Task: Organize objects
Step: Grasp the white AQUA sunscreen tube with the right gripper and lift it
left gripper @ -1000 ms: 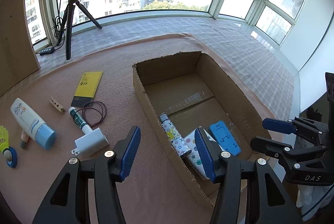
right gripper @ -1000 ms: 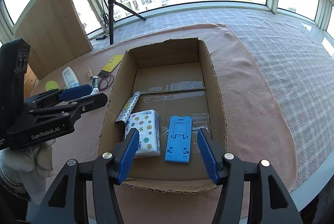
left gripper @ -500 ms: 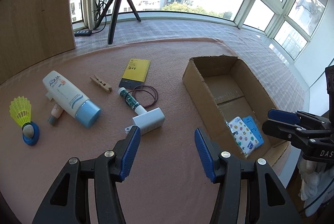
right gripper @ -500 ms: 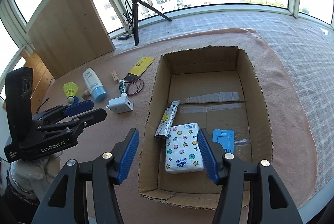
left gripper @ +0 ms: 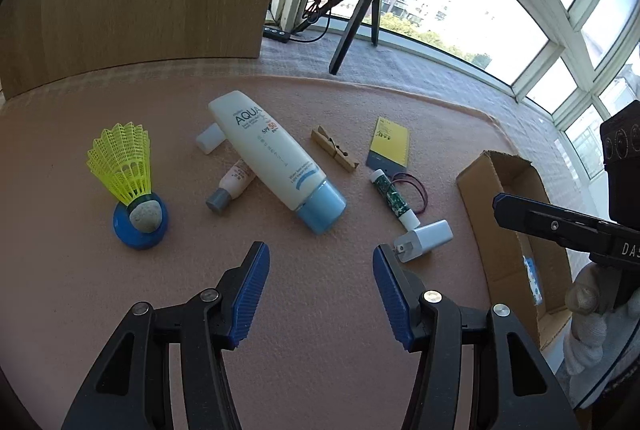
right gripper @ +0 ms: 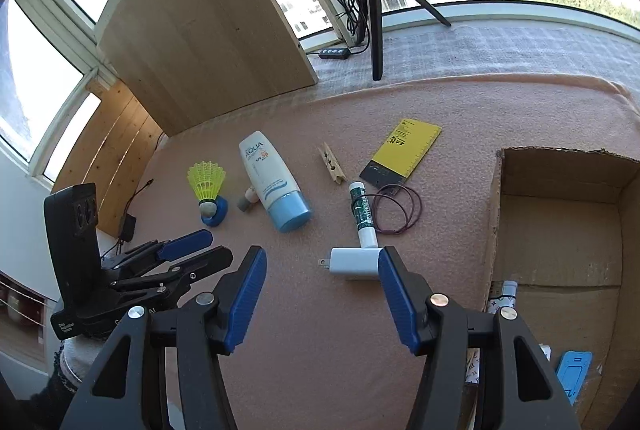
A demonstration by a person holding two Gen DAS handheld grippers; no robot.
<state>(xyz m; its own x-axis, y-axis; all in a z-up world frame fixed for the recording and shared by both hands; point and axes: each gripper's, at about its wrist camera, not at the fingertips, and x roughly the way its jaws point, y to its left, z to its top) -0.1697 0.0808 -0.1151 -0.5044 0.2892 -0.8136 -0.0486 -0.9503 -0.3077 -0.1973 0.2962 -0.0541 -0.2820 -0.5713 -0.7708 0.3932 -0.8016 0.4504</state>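
Loose items lie on the pink cloth: a white sunscreen bottle [left gripper: 276,161] [right gripper: 272,177], a yellow shuttlecock [left gripper: 122,165] on a blue disc, a small tube [left gripper: 232,185], a clothespin [left gripper: 334,153], a yellow card [right gripper: 404,153], a green lip balm [right gripper: 362,209], a hair tie [right gripper: 400,209] and a white charger [left gripper: 426,240] [right gripper: 354,264]. My left gripper [left gripper: 320,258] hovers open in front of the sunscreen bottle's blue cap. My right gripper [right gripper: 322,262] hovers open over the charger, which shows by its right finger. Neither holds anything.
The cardboard box [right gripper: 560,169] stands at the right with a blue phone stand [right gripper: 574,370] and a patterned tube [right gripper: 502,300] inside. A ring light tripod [right gripper: 374,9] and a wooden board [right gripper: 208,29] stand at the back.
Both grippers have swung left, away from the box, and now face the loose items on the cloth. Their jaws stand as wide as before, with nothing taken.
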